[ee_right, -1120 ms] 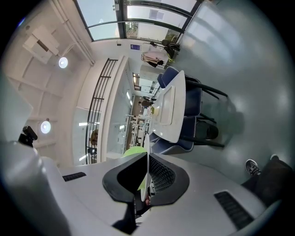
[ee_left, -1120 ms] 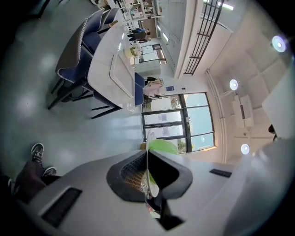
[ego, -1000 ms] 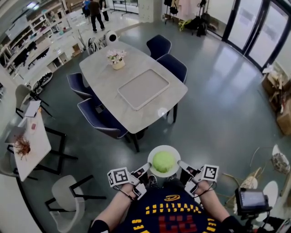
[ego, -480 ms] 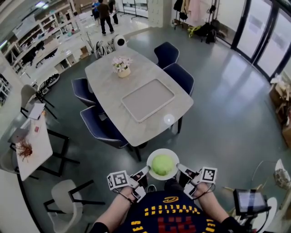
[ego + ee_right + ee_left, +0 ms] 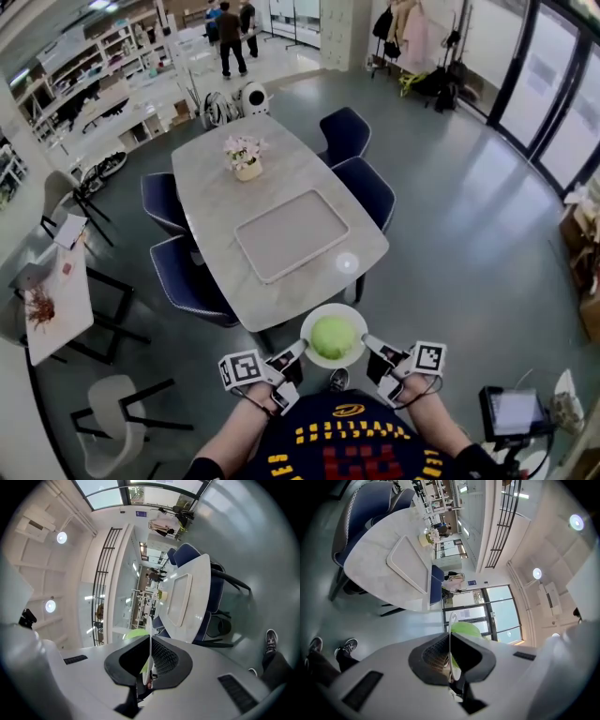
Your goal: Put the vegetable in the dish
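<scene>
Fingers of the left gripper (image 5: 298, 351) are nearly shut, pinching the dish (image 5: 311, 322) by its rim. The right gripper (image 5: 368, 341) pinches the opposite rim likewise. Between them the green vegetable (image 5: 333, 337) sits in the dish. Behind the fingers, the yellow print on the shirt (image 5: 356, 441) is unreadable.

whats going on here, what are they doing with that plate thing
A person holds a white dish by its rim, with the left tongs shut on one side and the right tongs shut on the other. A round green vegetable already sits in the dish. The dish is up in the air, close to the near end of the grey table, not on it.
</scene>
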Action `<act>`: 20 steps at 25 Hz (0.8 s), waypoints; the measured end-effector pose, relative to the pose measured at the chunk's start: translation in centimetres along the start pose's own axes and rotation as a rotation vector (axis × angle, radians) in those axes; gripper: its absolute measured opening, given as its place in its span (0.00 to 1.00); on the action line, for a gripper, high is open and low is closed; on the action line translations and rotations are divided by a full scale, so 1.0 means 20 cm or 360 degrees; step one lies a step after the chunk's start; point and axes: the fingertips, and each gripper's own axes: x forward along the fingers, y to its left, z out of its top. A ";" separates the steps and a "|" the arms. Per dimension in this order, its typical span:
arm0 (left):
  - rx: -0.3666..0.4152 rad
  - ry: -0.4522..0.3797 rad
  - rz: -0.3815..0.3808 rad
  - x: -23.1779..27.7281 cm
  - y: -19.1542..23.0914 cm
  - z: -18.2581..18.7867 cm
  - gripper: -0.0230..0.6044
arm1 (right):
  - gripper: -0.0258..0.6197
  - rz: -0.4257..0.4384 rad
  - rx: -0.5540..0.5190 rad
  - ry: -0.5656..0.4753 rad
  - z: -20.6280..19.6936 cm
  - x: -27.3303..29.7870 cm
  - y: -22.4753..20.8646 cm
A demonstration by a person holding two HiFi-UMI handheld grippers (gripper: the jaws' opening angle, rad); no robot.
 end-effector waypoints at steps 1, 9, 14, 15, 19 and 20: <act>-0.0005 -0.0013 -0.0011 0.04 -0.01 0.01 0.05 | 0.06 0.0011 -0.0013 0.0014 0.05 0.00 0.00; -0.0016 -0.0062 0.0058 0.26 0.01 0.00 0.05 | 0.06 0.0057 0.0008 0.0088 0.26 -0.01 -0.11; 0.0022 -0.0049 0.0132 0.34 0.01 0.03 0.05 | 0.06 0.0032 0.0055 0.0073 0.34 -0.01 -0.17; 0.0038 -0.0044 0.0128 0.35 0.01 0.05 0.05 | 0.06 0.0049 0.0065 0.0065 0.35 0.00 -0.17; 0.0048 -0.0022 0.0063 0.41 -0.01 0.08 0.05 | 0.06 0.0032 0.0063 0.0054 0.39 0.02 -0.19; 0.0036 -0.0017 0.0076 0.41 0.00 0.10 0.05 | 0.06 0.0011 0.0070 0.0053 0.40 0.02 -0.20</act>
